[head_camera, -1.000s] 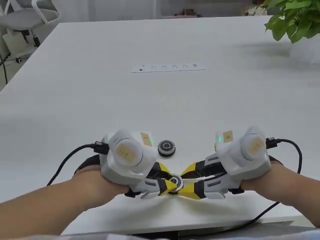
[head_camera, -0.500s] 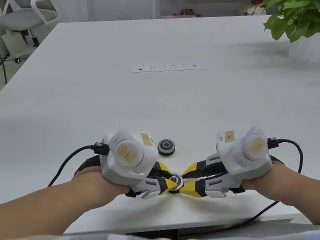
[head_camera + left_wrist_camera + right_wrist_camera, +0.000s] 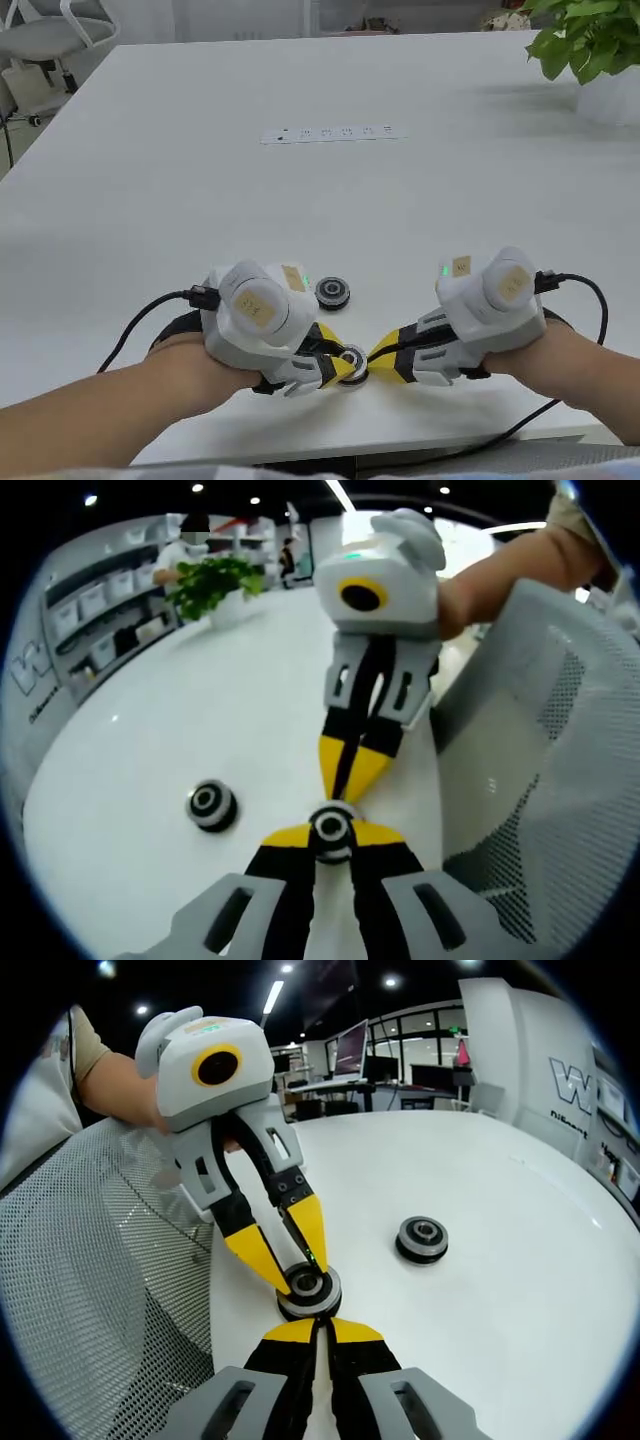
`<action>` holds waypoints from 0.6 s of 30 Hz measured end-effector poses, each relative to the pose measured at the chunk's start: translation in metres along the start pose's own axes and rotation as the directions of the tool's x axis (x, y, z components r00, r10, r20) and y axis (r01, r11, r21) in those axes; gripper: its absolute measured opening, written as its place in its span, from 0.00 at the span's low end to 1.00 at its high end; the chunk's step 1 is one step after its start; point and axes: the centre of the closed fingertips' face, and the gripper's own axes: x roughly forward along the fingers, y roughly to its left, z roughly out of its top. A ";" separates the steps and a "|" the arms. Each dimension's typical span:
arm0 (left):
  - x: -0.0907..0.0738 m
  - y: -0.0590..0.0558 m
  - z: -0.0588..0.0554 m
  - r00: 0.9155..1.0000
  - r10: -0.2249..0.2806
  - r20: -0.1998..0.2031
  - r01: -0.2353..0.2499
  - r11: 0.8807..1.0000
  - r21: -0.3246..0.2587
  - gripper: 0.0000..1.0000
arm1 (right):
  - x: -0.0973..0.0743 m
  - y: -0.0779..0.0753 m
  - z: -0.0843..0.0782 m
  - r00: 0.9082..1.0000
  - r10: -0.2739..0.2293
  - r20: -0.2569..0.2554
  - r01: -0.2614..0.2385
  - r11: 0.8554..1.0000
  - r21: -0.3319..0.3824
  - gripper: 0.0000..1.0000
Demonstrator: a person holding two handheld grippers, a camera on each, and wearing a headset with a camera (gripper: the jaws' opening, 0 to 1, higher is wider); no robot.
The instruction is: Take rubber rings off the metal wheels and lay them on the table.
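Our left claw (image 3: 331,833) was clamped on a wheel (image 3: 308,1292), one yellow tip on each side of it, holding it low over the near edge of the table (image 3: 300,200). Our right claw (image 3: 322,1331) met it head-on with its jaws drawn together and its tips right at the wheel's rim; we could not tell whether they pinched the rubber ring. A second wheel (image 3: 332,292), black ring on, lay flat on the table just beyond the left claw, apart from both. The table was white and broad, with a power strip (image 3: 333,133) set in its middle and a potted plant (image 3: 585,35) at the far right corner. A mesh chair (image 3: 540,760) stood close to the near edge, and another chair (image 3: 50,40) at the far left. Shelves of bins (image 3: 100,590) lined one wall, and desks with monitors (image 3: 350,1050) stood past the table. Our left hand (image 3: 185,365) and right hand (image 3: 560,360) held the claws level, pointed inward at each other, forearms close to the table edge, a cable (image 3: 140,320) trailing from each.
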 end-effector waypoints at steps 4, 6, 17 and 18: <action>0.000 0.000 0.000 1.000 0.002 -0.001 -0.002 1.000 0.000 0.13 | 0.000 0.000 0.000 1.000 -0.003 0.001 0.003 1.000 0.017 0.00; 0.000 0.000 0.000 1.000 0.002 -0.001 -0.002 1.000 -0.001 0.13 | 0.000 0.000 0.000 1.000 -0.005 -0.001 0.005 1.000 0.017 0.00; 0.000 0.000 0.000 1.000 0.002 -0.002 -0.002 1.000 0.000 0.13 | -0.007 -0.001 0.006 0.999 -0.010 0.042 0.008 0.999 0.052 0.03; 0.000 0.000 0.000 1.000 0.002 -0.002 -0.002 1.000 -0.001 0.13 | -0.007 -0.002 0.004 0.999 -0.015 0.034 0.014 0.999 0.042 0.07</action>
